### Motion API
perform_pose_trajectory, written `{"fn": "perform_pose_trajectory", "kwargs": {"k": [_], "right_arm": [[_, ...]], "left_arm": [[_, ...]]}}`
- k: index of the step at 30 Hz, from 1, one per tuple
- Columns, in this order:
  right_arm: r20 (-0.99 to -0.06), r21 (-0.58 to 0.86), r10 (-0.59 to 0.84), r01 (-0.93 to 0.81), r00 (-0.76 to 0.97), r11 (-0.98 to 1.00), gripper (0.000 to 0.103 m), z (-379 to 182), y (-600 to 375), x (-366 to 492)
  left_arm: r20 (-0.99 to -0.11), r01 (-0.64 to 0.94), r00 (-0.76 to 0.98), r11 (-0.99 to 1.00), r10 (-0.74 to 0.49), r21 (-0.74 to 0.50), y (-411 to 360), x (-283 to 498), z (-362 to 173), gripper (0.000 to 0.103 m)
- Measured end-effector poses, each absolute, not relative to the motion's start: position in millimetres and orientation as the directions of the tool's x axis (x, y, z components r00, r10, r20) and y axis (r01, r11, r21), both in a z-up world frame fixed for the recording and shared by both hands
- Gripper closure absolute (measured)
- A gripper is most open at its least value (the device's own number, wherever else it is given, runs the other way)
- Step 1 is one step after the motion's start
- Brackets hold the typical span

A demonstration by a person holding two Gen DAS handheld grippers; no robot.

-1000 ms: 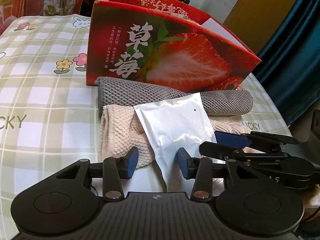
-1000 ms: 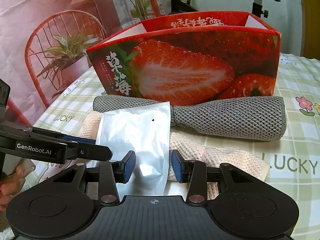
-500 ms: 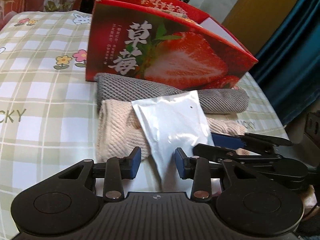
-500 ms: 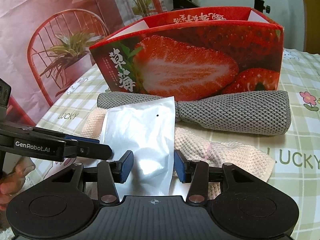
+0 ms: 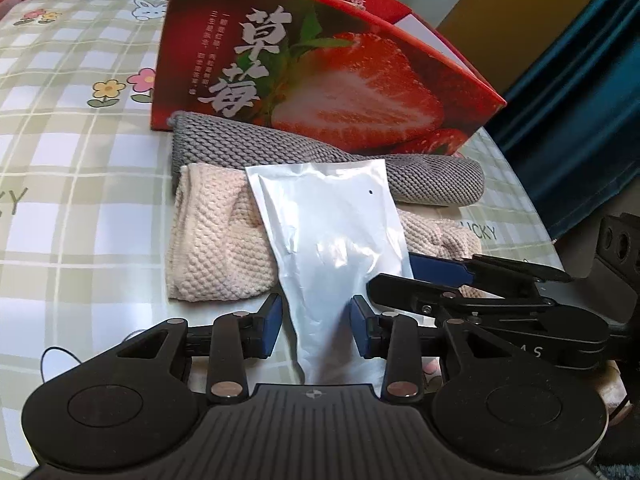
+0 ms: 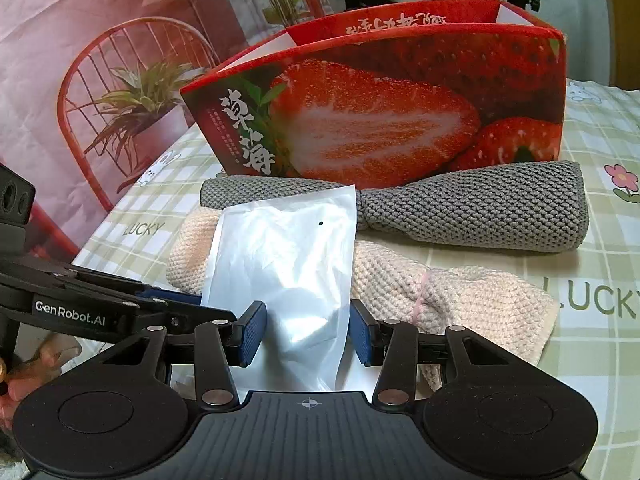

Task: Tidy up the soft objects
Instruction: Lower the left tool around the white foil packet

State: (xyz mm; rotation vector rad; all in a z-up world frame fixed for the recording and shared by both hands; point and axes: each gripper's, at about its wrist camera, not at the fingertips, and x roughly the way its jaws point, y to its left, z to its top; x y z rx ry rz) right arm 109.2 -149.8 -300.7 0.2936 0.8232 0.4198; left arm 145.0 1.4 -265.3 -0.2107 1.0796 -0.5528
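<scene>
Checked cloth covers the counter [image 5: 80, 208], where a strawberry box [image 6: 400, 120] stands behind two rolled towels. I see my left tool [image 5: 316, 326] and right tool [image 6: 306, 332] both spread around the white pouch [image 6: 288, 264], pads not pressing it.

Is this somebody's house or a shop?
Probably a home: a table with a flowery checked cloth, a red chair holding a potted plant, and a strawberry box.
</scene>
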Motion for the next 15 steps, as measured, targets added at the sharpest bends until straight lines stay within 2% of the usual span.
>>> {"fn": "perform_pose_trajectory", "kwargs": {"k": [10, 15], "right_arm": [[-0.641, 0.424, 0.487, -0.254, 0.593, 0.869, 0.059, -300.6, -148.3, 109.1], [-0.639, 0.434, 0.498, -0.260, 0.586, 0.863, 0.066, -300.2, -148.0, 108.8]], "left_arm": [[-0.768, 0.328, 0.353, 0.839, -0.535, -0.434, -2.7, 144.3, -266.4, 0.064], [-0.768, 0.331, 0.360, 0.842, -0.530, -0.426, -1.7, 143.3, -264.2, 0.066]]}}
